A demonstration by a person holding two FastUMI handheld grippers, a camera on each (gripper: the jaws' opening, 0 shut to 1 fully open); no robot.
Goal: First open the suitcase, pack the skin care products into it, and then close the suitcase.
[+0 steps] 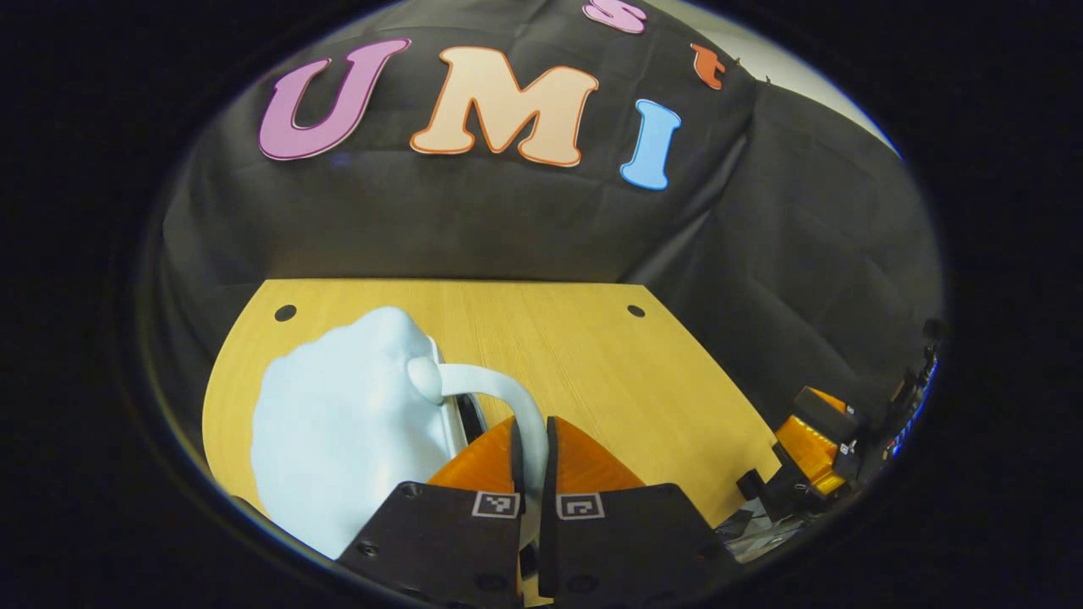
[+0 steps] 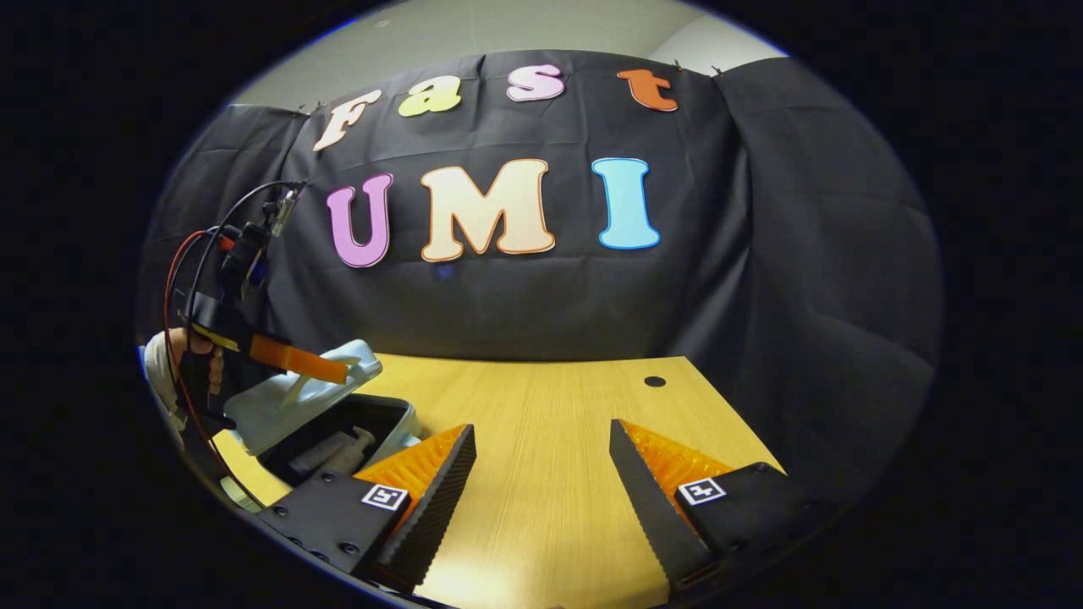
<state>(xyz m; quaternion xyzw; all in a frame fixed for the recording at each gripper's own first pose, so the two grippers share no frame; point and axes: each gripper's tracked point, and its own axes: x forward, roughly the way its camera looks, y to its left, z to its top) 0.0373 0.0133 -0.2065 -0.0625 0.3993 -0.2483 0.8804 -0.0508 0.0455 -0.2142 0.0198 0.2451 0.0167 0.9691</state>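
The pale blue suitcase lid (image 1: pixel 338 440) fills the lower left of the left gripper view. Its white curved handle (image 1: pixel 499 385) runs down between the orange fingers of my left gripper (image 1: pixel 531 427), which is shut on it. In the right gripper view the suitcase (image 2: pixel 288 397) sits at the far left with its lid tilted partly up. The left gripper (image 2: pixel 338 370) holds the lid's edge there, and a hand (image 2: pixel 207 355) grips its body. White skin care bottles (image 2: pixel 338 448) lie in the dark interior. My right gripper (image 2: pixel 541 440) hangs open over bare wood, empty.
The wooden table (image 2: pixel 541 507) has a small round hole (image 2: pixel 654 381) near its far right corner. Black cloth walls close in behind and to the right. The right gripper (image 1: pixel 816 448) shows off the table's right edge in the left gripper view.
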